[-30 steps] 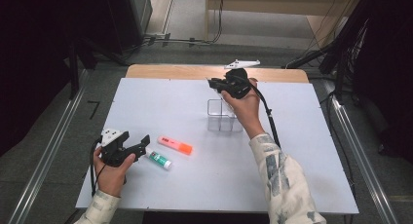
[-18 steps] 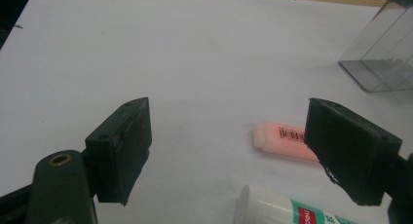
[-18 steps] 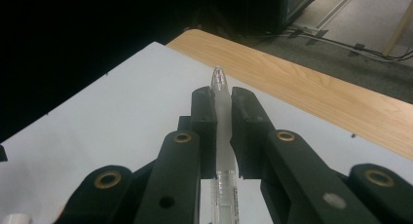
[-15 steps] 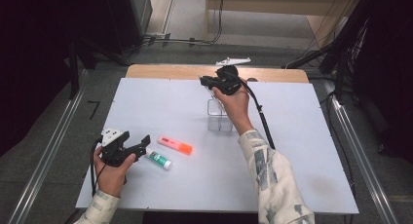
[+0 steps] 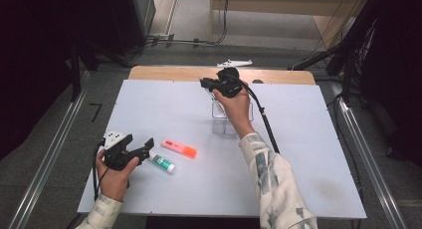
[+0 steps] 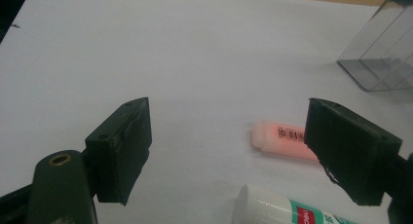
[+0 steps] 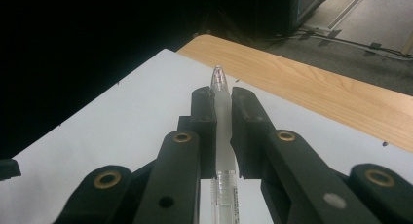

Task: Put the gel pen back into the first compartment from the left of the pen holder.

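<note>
As before gripping pen (image 7: 221, 131), right tongs (image 5: 205, 83) shifted left, left tongs (image 5: 148, 145) unmoved

The desk (image 5: 318, 154) lies bare along its right edge; a clear box (image 5: 221, 120), highlighter (image 5: 179, 148) and glue stick (image 5: 162, 163) block mid-desk and the near left corner.

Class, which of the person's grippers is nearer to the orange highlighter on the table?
Left. The left gripper, jaws open, sits just beside the orange highlighter; the right gripper holds a pen far across the table.
</note>
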### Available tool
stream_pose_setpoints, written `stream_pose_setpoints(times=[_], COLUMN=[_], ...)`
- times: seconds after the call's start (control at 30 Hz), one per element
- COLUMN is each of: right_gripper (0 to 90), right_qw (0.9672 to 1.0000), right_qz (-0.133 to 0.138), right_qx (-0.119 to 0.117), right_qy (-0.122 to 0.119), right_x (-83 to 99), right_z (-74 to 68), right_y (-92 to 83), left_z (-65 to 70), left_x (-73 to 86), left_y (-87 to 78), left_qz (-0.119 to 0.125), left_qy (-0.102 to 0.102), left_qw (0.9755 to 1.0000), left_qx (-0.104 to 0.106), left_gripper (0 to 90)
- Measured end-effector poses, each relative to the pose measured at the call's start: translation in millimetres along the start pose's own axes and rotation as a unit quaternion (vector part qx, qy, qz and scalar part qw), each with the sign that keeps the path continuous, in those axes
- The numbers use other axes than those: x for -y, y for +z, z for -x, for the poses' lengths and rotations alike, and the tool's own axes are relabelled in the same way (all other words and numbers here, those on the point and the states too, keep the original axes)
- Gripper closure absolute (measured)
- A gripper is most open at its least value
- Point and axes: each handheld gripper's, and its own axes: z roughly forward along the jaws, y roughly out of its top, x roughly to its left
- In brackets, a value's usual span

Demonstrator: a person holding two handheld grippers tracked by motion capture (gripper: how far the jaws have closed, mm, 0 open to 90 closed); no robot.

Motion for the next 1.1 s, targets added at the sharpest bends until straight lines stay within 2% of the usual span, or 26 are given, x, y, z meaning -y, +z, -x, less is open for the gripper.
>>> stream_pose_setpoints(times=[0.4,0.67,0.87,1.1], right_gripper=[78.6,78.5,78.6,78.7], right_qw=[1.0,0.9998,0.9998,0.9997], right_qz=[-0.001,0.0,0.001,-0.005], right_qx=[0.002,0.01,0.011,0.017], right_qy=[0.003,-0.014,-0.017,-0.014], right_x=[9.8,23.7,35.7,49.5], right_z=[1.7,-0.2,-0.5,4.7], right_y=[-5.5,-23.4,-37.1,-43.8], left_z=[0.3,0.4,0.7,1.3], left_x=[0.0,0.0,0.1,0.3], left_y=[-0.2,-0.1,0.2,0.4], left_qz=[-0.002,-0.002,-0.003,-0.004], left_qy=[0.002,0.002,0.003,0.003], left_qw=[1.0,1.0,1.0,1.0], left_qx=[0.0,-0.001,-0.002,-0.002], left_gripper=[18.0,18.0,18.0,18.0])
